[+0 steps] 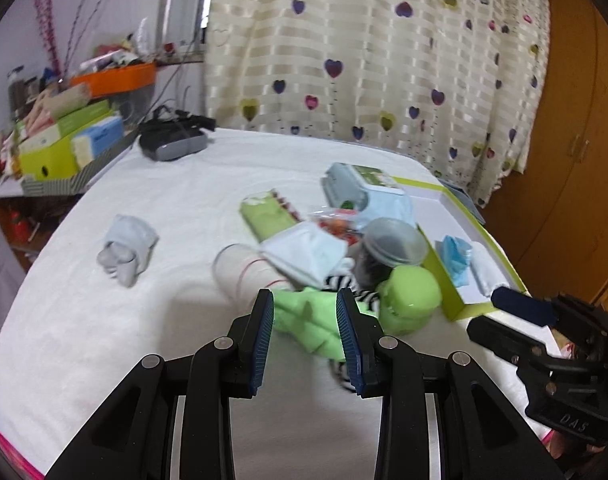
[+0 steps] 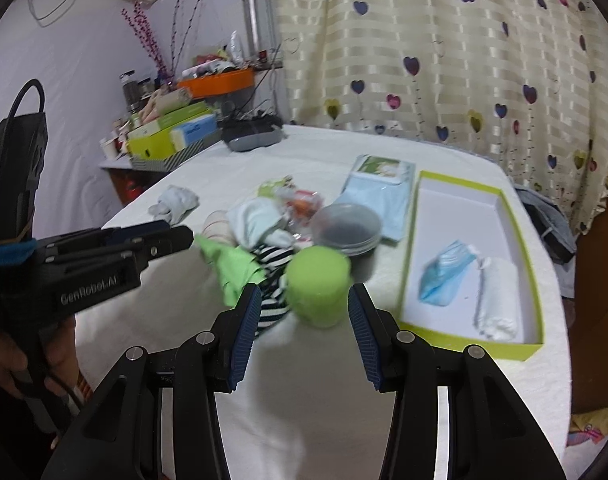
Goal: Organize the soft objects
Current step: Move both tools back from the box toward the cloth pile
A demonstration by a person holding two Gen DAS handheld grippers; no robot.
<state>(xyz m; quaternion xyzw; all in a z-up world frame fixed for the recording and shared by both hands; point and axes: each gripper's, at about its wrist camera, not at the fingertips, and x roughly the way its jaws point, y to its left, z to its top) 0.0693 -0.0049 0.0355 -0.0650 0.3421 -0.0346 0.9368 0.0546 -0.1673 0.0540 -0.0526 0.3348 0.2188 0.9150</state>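
I hold both claws apart, left gripper [image 1: 306, 334] and right gripper [image 2: 304, 334], straddling the green plush toy [image 2: 318, 286] at twelve o'clock, ready to lift it toward the box [image 2: 534, 304] at two o'clock.

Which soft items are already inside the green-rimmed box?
Two: the crumpled blue cloth and the rolled white cloth, lying side by side in the green-rimmed box. The green plush toy is outside it.

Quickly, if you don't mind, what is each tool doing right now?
Left tool: open, fingers either side of the green plush toy's limb, not closed on it.
Right tool: open, holding nothing, by the toy's head.
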